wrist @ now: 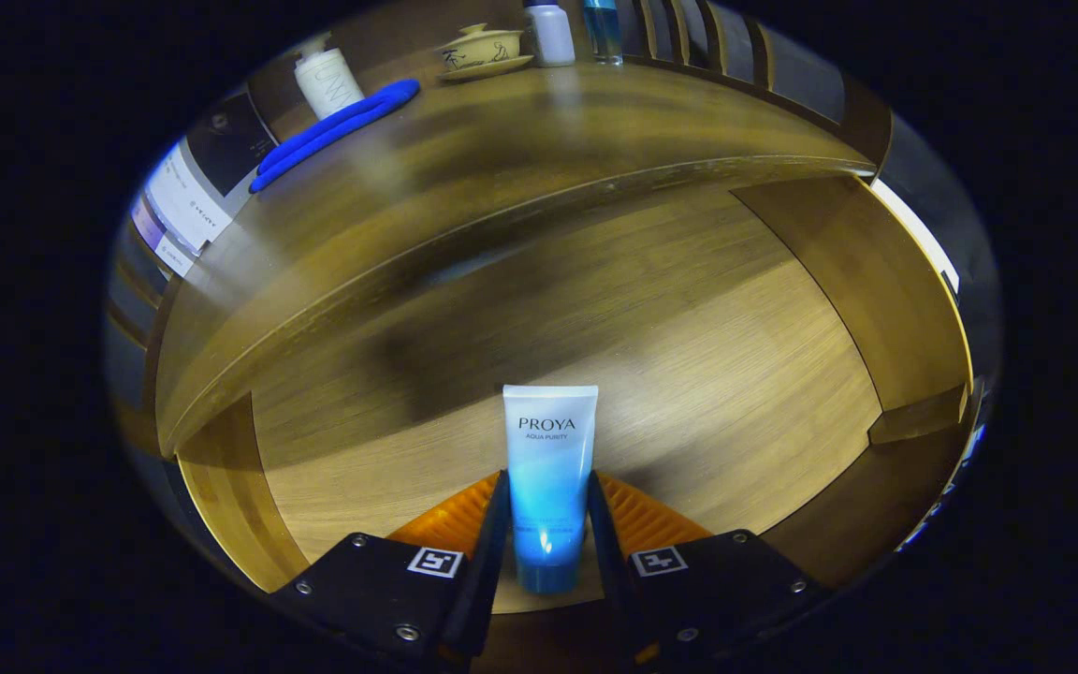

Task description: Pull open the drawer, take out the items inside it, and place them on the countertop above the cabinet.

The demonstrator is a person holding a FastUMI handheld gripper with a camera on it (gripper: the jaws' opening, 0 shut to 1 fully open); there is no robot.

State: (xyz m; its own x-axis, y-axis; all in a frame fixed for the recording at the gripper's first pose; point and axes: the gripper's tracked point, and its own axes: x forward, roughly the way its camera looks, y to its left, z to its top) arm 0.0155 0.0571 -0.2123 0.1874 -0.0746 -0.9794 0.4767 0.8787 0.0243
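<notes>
**Operator:** One tube [549, 468] is the item in hand. State its position.

**Inspector:** It sits between the two fingers of the tongs [548, 534], crimped end pointing to the far side, cap end nearest the tongs' body. It is white at the far end, shading to blue toward the cap. It is over the floor of the open drawer [717, 374]; whether it rests on that floor or is lifted clear of it cannot be told.

**Operator:** Tongs state?

**Inspector:** Closed to the tube's width. Both fingers press against its sides, one on the left and one on the right.

**Operator:** Drawer condition?

**Inspector:** Pulled out. Light wood floor, darker side walls at left and right. A shadow lies across the floor on the far left of the tube.

**Operator:** What lies beyond the drawer?

**Inspector:** The wooden surface [539, 140] above the cabinet runs across the far side. On it, at far left: a blue cloth-like strip [338, 131], and just beyond that a white pump bottle [327, 80]. Further right along the far edge: a lidded cup on a saucer [483, 51], a white bottle [550, 33], and a clear blue bottle [603, 30].
</notes>
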